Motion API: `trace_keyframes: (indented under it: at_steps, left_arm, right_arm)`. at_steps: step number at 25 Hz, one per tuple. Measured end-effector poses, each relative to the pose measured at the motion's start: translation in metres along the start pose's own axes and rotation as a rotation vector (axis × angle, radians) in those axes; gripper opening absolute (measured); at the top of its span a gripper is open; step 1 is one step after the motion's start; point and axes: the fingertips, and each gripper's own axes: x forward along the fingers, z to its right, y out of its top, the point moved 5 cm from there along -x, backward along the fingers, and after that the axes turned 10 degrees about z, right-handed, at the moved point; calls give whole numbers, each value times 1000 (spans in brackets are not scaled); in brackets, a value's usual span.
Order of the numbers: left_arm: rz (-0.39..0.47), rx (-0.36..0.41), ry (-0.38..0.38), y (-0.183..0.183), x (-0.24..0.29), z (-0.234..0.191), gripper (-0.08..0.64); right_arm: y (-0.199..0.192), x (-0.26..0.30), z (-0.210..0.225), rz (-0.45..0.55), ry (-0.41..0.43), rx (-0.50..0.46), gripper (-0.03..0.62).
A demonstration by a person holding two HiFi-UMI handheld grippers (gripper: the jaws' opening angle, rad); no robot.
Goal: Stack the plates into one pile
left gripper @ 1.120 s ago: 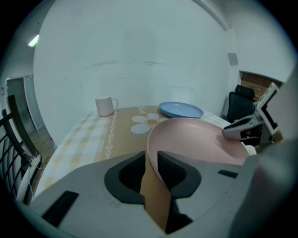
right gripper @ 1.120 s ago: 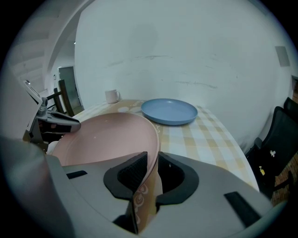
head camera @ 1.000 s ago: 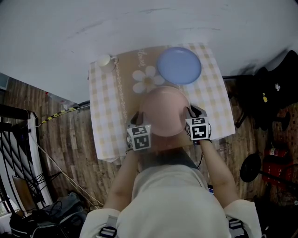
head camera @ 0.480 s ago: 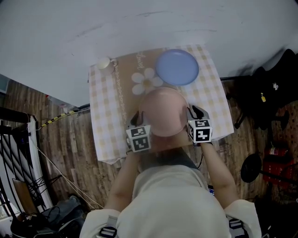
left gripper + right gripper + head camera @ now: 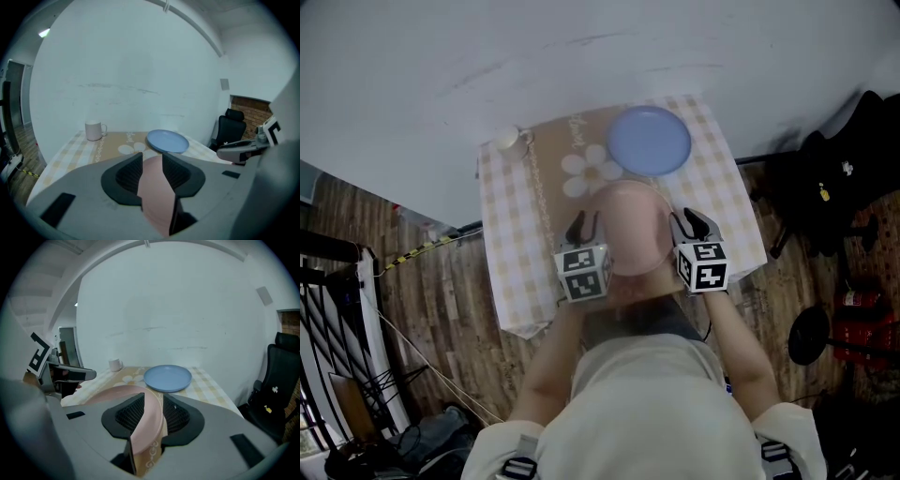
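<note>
From the head view, the pink plate (image 5: pixel 633 230) is now up off the checked tablecloth (image 5: pixel 516 244). A second ago it lay flat and looked round between the two tools; now it looks narrower and tipped, so the lift is under way. The left gripper (image 5: pixel 584 227) and the right gripper (image 5: pixel 689 225) flank it, one on each side of its rim, and both sit higher in the picture than before. The blue plate (image 5: pixel 649 141) waits untouched at the far end of the table, just past the flower print, and the mug (image 5: pixel 506 139) sits at the far left corner. In the left gripper view, the jaws have just been opening a little, yet the pink rim (image 5: pixel 157 197) fills the gap between the pads, so this side is grasping the plate. In the right gripper view it's the same story: the jaws have just eased wider but are clamped on the pink rim (image 5: pixel 147 432), with the blue plate (image 5: pixel 168 377) dead ahead. My read is that the pink plate is airborne and ready to travel forward onto the blue one. That loosening grip on a tilted plate is the thing to watch.
</note>
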Motion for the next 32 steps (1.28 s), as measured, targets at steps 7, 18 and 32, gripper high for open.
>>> trace_keyframes:
  at_steps: [7, 18, 32]
  left_arm:
    - [17, -1, -38, 20, 28, 18, 161]
    - [-20, -58, 14, 28, 103, 36, 224]
    - [-80, -76, 131, 25, 190, 26, 233]
  right_arm:
    - [26, 13, 17, 23, 21, -28, 141]
    - [57, 70, 75, -2, 102, -81, 166]
    - [61, 160, 128, -74, 163, -112, 186]
